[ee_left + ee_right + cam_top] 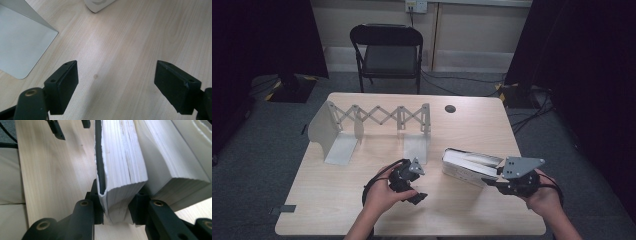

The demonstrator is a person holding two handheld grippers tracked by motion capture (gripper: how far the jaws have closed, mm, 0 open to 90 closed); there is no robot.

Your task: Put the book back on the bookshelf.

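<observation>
A thick white-paged book (472, 161) with a dark cover lies at the table's right of centre. My right gripper (493, 181) is shut on that book's (120, 167) near corner, one jaw against the cover and one against the page block (116, 213). A second book (162, 162) lies right beside it. My left gripper (412, 184) hovers low over the wood left of the books. Its jaws stand open (116, 85) over bare table with nothing between them. The left gripper's fingertips (56, 130) also appear far off in the right gripper view.
A pale accordion book rack (377, 117) stands at the back left of the table (337, 200), its flat end plate (17, 47) close to my left gripper. A black chair (387, 50) stands behind the table. Cables run over the floor at the right.
</observation>
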